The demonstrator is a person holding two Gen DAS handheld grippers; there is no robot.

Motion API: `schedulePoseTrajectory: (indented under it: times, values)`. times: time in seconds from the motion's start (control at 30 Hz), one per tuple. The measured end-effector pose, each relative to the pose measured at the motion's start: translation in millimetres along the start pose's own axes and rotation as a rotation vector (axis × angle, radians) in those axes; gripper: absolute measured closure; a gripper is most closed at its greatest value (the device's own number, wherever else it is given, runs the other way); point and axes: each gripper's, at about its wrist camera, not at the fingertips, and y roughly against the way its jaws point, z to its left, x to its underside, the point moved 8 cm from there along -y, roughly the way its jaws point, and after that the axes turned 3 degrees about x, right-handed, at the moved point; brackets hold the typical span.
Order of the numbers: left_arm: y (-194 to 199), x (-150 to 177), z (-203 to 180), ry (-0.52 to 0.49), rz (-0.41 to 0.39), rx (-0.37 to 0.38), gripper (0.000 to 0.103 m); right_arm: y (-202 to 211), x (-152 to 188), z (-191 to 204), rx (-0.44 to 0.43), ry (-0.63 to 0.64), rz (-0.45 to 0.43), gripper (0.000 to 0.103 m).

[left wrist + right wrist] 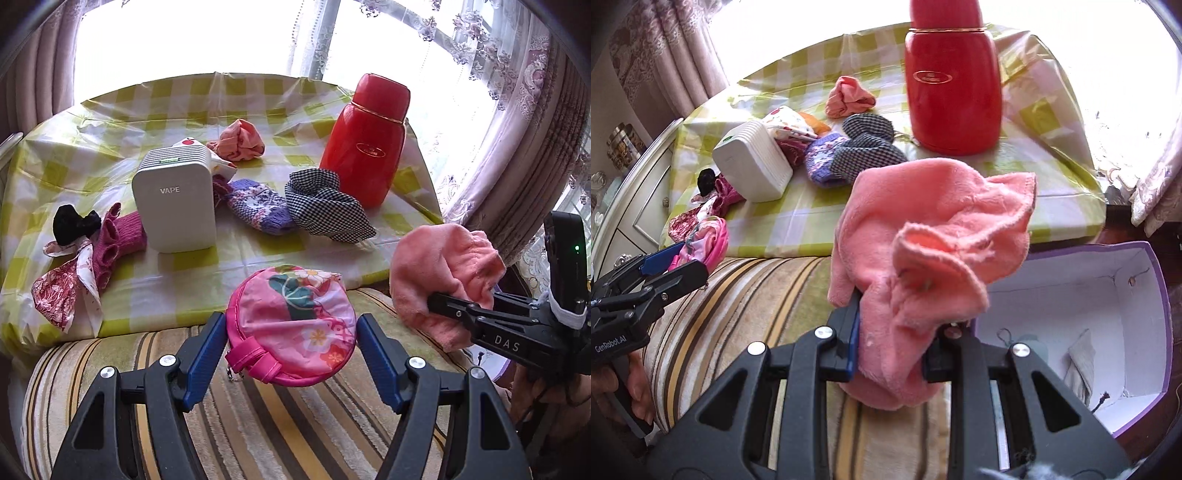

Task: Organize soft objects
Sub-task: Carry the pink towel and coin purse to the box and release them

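My right gripper (892, 347) is shut on a pink fleece cloth (923, 251) and holds it in the air over the striped cushion; it also shows in the left wrist view (439, 269). My left gripper (291, 343) is open, its blue pads on either side of a pink floral pouch (295, 321) that lies on the cushion edge. On the table lie a checked cloth (325, 203), a purple knitted sock (258, 206), a salmon cloth (240, 142), a magenta knit (118, 243) and a black scrunchie (74, 221).
A red flask (369, 140) and a white VAPE device (173, 199) stand on the green-checked table (110, 122). A purple-rimmed white box (1089, 314) stands open to the right of the striped cushion (757, 295). Curtains hang behind.
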Motion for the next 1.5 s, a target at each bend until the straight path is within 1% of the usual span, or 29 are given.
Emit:
schedulePoseTrajectory:
  times: [0.2, 0.4, 0.67, 0.9, 1.0, 1.1, 1.17, 1.2, 1.27, 1.37, 1.4, 1.5]
  values:
    - [-4, -2, -37, -0.065, 0.004, 0.05, 0.031, 18, 8, -55, 0.068, -0.088, -0.016, 0.075]
    - [-9, -2, -76, -0.129, 0.017, 0.107, 0.031, 34, 11, -98, 0.123, -0.152, -0.034, 0.075]
    - [-17, -5, -129, -0.217, 0.032, 0.186, 0.031, 50, 13, -134, 0.194, -0.195, -0.054, 0.073]
    - [-22, -4, -169, -0.279, 0.043, 0.256, 0.031, 59, 15, -159, 0.237, -0.235, -0.063, 0.072]
    - [-23, -4, -184, -0.292, 0.05, 0.297, 0.029, 61, 16, -168, 0.257, -0.248, -0.065, 0.067]
    - [-27, -3, -197, -0.305, 0.071, 0.345, 0.027, 64, 17, -173, 0.27, -0.26, -0.072, 0.058]
    - [-29, -2, -203, -0.31, 0.078, 0.363, 0.021, 66, 17, -176, 0.281, -0.264, -0.078, 0.048]
    - [-29, -3, -204, -0.311, 0.077, 0.366, 0.02, 67, 16, -177, 0.287, -0.262, -0.082, 0.045]
    - [-29, -3, -203, -0.307, 0.075, 0.371, 0.019, 70, 14, -177, 0.3, -0.255, -0.093, 0.037]
    - [-28, -7, -195, -0.282, 0.065, 0.358, 0.019, 72, 12, -177, 0.32, -0.244, -0.104, 0.033]
    - [-27, -9, -190, -0.262, 0.052, 0.354, 0.019, 73, 12, -177, 0.326, -0.238, -0.11, 0.033]
    - [-22, -19, -172, -0.187, -0.004, 0.36, 0.019, 78, 7, -173, 0.355, -0.212, -0.135, 0.027]
